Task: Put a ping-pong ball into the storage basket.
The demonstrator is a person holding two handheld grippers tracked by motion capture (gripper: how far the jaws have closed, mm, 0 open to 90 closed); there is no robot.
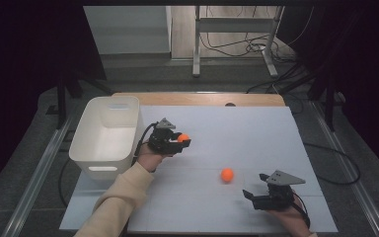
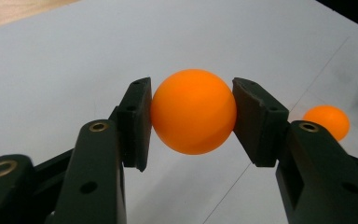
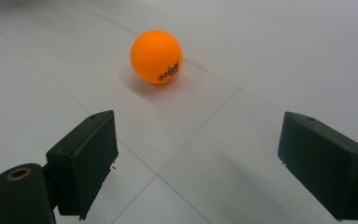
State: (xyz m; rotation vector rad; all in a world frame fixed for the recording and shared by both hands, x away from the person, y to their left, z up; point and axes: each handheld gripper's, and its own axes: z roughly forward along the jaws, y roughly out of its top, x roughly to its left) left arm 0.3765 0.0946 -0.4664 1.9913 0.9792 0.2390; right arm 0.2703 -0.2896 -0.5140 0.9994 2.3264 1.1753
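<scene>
Black fingers [image 2: 135,123] of the left gripper [image 2: 192,119] pinch an orange ball [image 2: 193,112] at its widest part, one pad on each side, the ball clear of the white worktop [image 2: 65,70] below. From the high view the same left gripper [image 1: 177,140] sits raised just right of the white bin [image 1: 106,136], its ball [image 1: 183,138] showing at the tips.

Second ball [image 1: 227,174] rests loose on the worktop, near the middle, well apart from the bin. Printed logo faces the right gripper's camera [image 3: 156,57].

Right gripper [image 3: 196,168]: fingers [image 3: 86,154] spread wide, nothing between them, aimed at the second ball but short of it. Seen from above it lies low at the near right [image 1: 256,190], the person's hand behind it.

Step in hand, as I judge it: carrying the gripped ball to the bin, pick done, drop not yet done. Bin looks empty as far as its interior shows.

Next move calls for swinging the left gripper leftward over the bin's rim, keeping the squeeze steady since a smooth round ball can squirt out of flat pads, then parting the fingers once it is above the opening. Right gripper would need to advance until the loose ball sits between its pads before closing; a nudge would send it rolling.
</scene>
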